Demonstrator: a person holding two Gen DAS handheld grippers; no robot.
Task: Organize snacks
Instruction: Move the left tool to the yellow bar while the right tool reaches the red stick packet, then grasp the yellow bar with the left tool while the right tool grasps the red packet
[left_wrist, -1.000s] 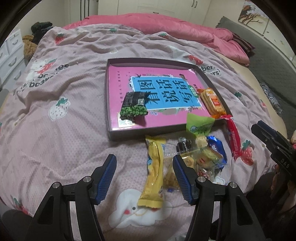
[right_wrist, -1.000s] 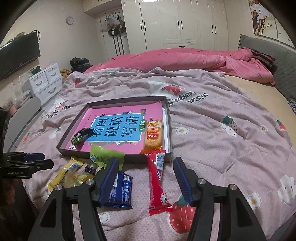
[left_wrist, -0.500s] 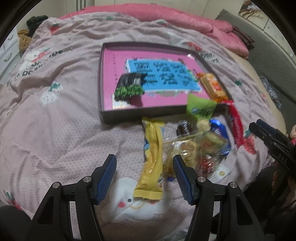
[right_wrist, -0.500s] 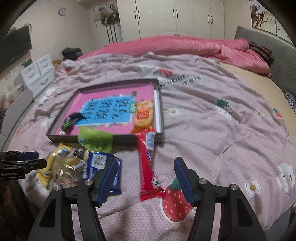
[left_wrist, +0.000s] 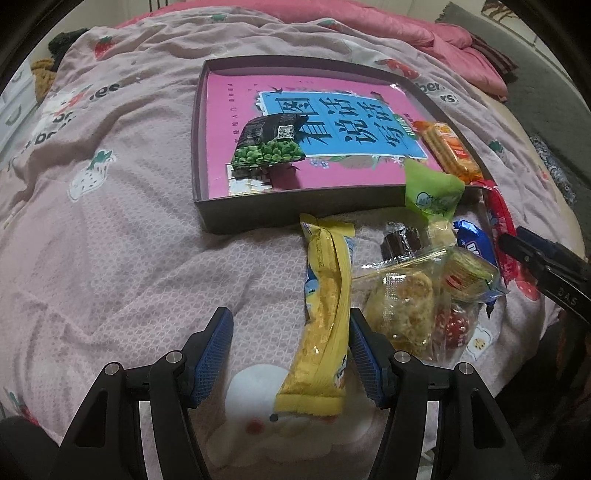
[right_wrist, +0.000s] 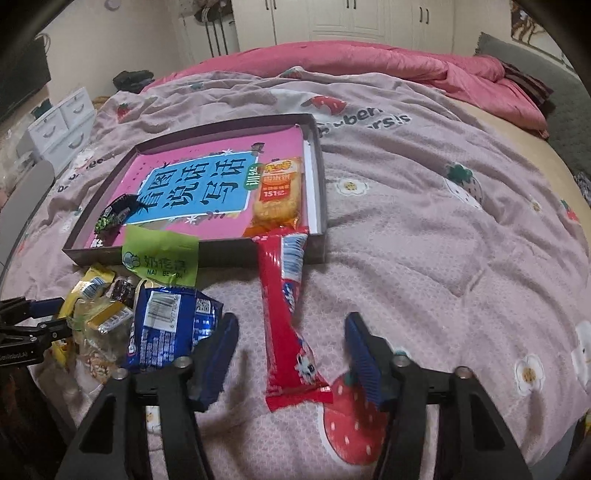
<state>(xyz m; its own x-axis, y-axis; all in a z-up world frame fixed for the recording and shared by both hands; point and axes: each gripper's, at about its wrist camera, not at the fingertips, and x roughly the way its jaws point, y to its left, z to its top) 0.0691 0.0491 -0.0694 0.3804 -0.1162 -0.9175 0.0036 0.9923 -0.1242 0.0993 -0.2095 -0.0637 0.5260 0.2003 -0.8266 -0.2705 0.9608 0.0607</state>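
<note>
Two hand-held grippers low over loose snacks on a bed, shallow box just behind.

Left hand-held gripper (left_wrist: 290, 350) open, blue pads either side of a long yellow packet (left_wrist: 325, 321) lying flat on the quilt (left_wrist: 129, 240); right pad looks to be at the wrapper's edge, left pad well clear, no squeeze. Right hand-held gripper (right_wrist: 291, 350) jaws closing, red stick packet (right_wrist: 286, 314) between them, pads not on it; its top end rests against the box (right_wrist: 314, 243) wall. Box holds a pink book (right_wrist: 207, 181), an orange cracker pack (right_wrist: 279, 192), a green pea bag (left_wrist: 269, 147). Pile beside the yellow packet: clear bag of biscuits (left_wrist: 413, 306), blue cookie pack (right_wrist: 170, 328), green pouch (right_wrist: 159, 254) leaning on the box front.
</note>
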